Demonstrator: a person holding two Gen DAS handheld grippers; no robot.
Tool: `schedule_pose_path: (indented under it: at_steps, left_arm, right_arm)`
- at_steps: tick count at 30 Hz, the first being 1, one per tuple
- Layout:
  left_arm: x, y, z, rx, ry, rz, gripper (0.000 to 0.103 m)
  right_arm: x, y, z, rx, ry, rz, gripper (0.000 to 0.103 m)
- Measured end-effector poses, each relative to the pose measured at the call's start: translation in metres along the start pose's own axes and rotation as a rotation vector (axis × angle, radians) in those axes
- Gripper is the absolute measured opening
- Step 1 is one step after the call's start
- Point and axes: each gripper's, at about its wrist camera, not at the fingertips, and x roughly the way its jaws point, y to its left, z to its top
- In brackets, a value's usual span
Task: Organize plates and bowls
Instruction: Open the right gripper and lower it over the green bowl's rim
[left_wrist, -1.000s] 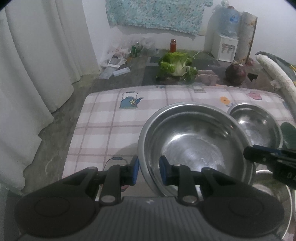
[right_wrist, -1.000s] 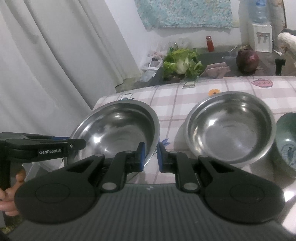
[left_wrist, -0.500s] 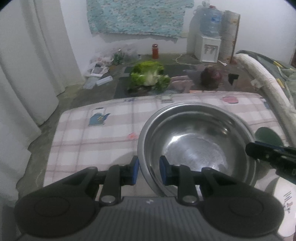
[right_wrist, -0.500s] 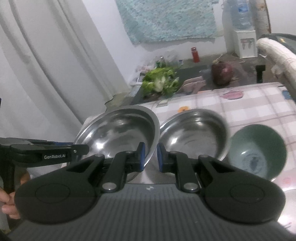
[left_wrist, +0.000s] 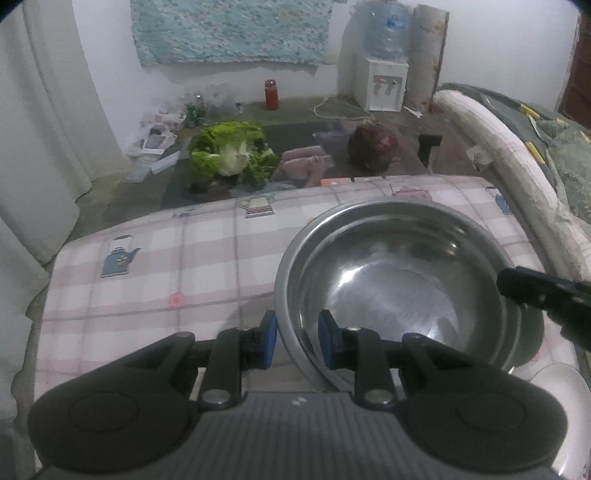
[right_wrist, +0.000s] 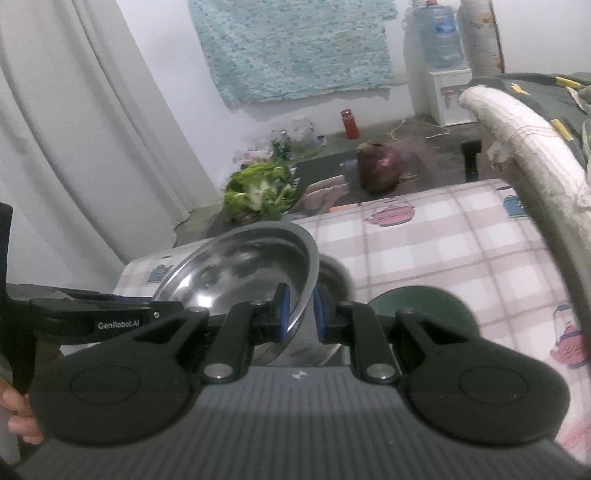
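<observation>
A large steel bowl (left_wrist: 399, 280) is held off the checked tablecloth by both grippers. My left gripper (left_wrist: 294, 341) is shut on its near-left rim. My right gripper (right_wrist: 300, 314) is shut on its right rim; the large steel bowl (right_wrist: 247, 269) is tilted in the right wrist view. A smaller steel bowl (right_wrist: 334, 273) lies directly under it, mostly hidden. A dark green bowl (right_wrist: 417, 306) sits to the right of it on the table. The right gripper's body (left_wrist: 543, 291) shows at the right of the left wrist view.
A white plate (left_wrist: 557, 376) lies at the table's near right corner. The checked tablecloth (left_wrist: 166, 273) covers the table. A rolled mattress edge (right_wrist: 532, 147) borders the right side. Lettuce (left_wrist: 229, 155) and a red cabbage (left_wrist: 373, 146) lie on the floor beyond.
Both grippers have carried the large steel bowl to the right, over the smaller steel bowl, which is now mostly hidden beneath it. The green bowl now sits just right of the pair.
</observation>
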Motion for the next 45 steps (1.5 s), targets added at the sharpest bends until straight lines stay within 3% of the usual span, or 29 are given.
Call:
schedule_pose_path:
  at_steps: [17, 21, 24, 27, 35, 41, 45]
  left_arm:
    - [0.063, -0.005, -0.006, 0.025, 0.095, 0.009, 0.024]
    - [0.062, 0.001, -0.007, 0.020, 0.087, -0.017, 0.040]
    - [0.055, 0.006, -0.008, 0.018, 0.057, -0.022, 0.053]
    - [0.049, 0.013, -0.008, 0.009, 0.027, -0.018, 0.056]
    - [0.071, 0.026, -0.013, -0.051, 0.096, -0.015, 0.052]
    - [0.074, 0.026, -0.017, -0.063, 0.102, -0.053, 0.030]
    - [0.070, 0.030, -0.019, -0.060, 0.103, -0.038, 0.029]
  right_arm:
    - [0.074, -0.023, -0.005, -0.065, 0.114, -0.056, 0.015]
    - [0.079, -0.019, -0.005, -0.102, 0.122, -0.064, 0.017]
    - [0.077, -0.014, -0.003, -0.126, 0.115, -0.065, 0.024]
    - [0.074, -0.010, 0.005, -0.151, 0.087, -0.074, 0.027]
    - [0.107, -0.030, 0.026, -0.039, 0.135, -0.055, 0.028]
    - [0.131, -0.026, 0.021, -0.038, 0.208, -0.029, 0.023]
    - [0.134, -0.013, 0.016, -0.056, 0.234, 0.002, 0.023]
